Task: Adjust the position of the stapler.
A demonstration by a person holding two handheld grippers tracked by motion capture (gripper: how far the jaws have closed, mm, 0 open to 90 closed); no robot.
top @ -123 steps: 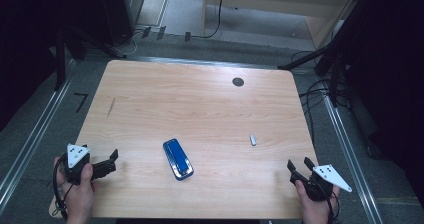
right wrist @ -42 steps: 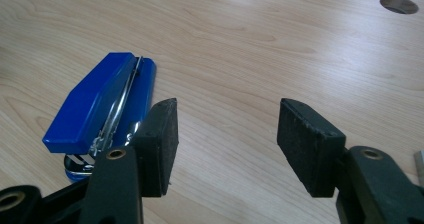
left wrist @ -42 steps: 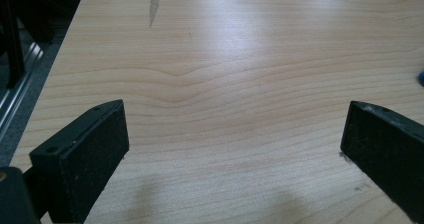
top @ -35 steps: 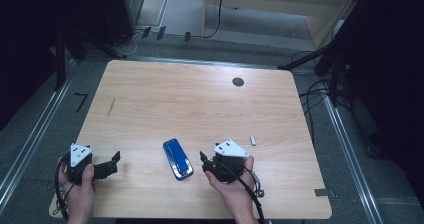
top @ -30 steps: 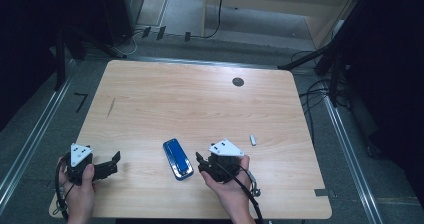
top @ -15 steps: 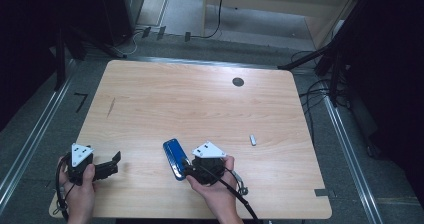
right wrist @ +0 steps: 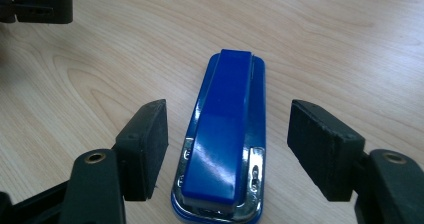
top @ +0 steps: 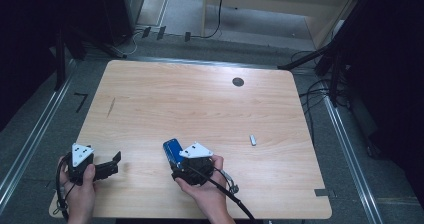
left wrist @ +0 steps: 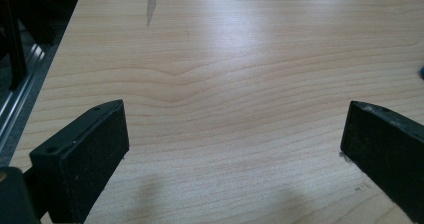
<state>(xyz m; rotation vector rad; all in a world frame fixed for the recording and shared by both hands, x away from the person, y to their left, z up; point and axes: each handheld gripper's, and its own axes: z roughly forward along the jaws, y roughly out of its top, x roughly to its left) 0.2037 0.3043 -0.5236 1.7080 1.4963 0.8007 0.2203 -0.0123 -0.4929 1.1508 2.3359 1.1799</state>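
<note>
1. Blue and chrome, the stapler lies flat on the wooden table, its length running straight away from our right gripper — so the narrow sides face the pads, the easy way to pinch it.
2. We have the right gripper's jaws set one on each side of the stapler's near end, each with a gap of bare wood between pad and stapler; they have just been opening wider, and nothing is gripped yet. We judge the spread is there to clear the base before closing.
3. In the high view the right gripper sits over the stapler's near end, which explains why only the far half shows.
4. Our left gripper rests apart, off to the right one's left, jaws spread wide over bare wood and holding nothing — parked out of the way, we think.
5. Farther off on the other side of the right gripper lies a small white object, too small to identify.
</note>
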